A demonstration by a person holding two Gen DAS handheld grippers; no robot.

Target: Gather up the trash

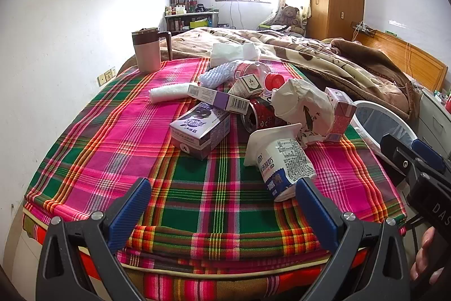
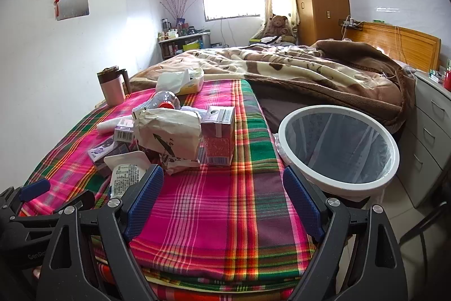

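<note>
Trash is piled on a plaid cloth (image 1: 118,137): a white yogurt cup (image 1: 284,160) on its side, a purple milk carton (image 1: 200,131), a red can (image 1: 259,114), a crumpled paper bag (image 1: 304,106), a reddish carton (image 1: 339,114) and a red-capped plastic bottle (image 1: 253,72). My left gripper (image 1: 222,202) is open over bare cloth, its right finger just short of the yogurt cup. My right gripper (image 2: 224,196) is open too, with nothing between its fingers. The reddish carton (image 2: 218,134) and paper bag (image 2: 169,131) lie ahead of it. A white-rimmed bin (image 2: 352,184) with a liner stands to the right.
A pink mug (image 1: 148,51) and a tissue pack (image 1: 234,52) sit at the cloth's far end. Beyond lies a brown blanket (image 2: 282,66) on a bed. Grey drawers (image 2: 431,131) stand right of the bin. A hand (image 1: 422,258) shows at the left wrist view's right edge.
</note>
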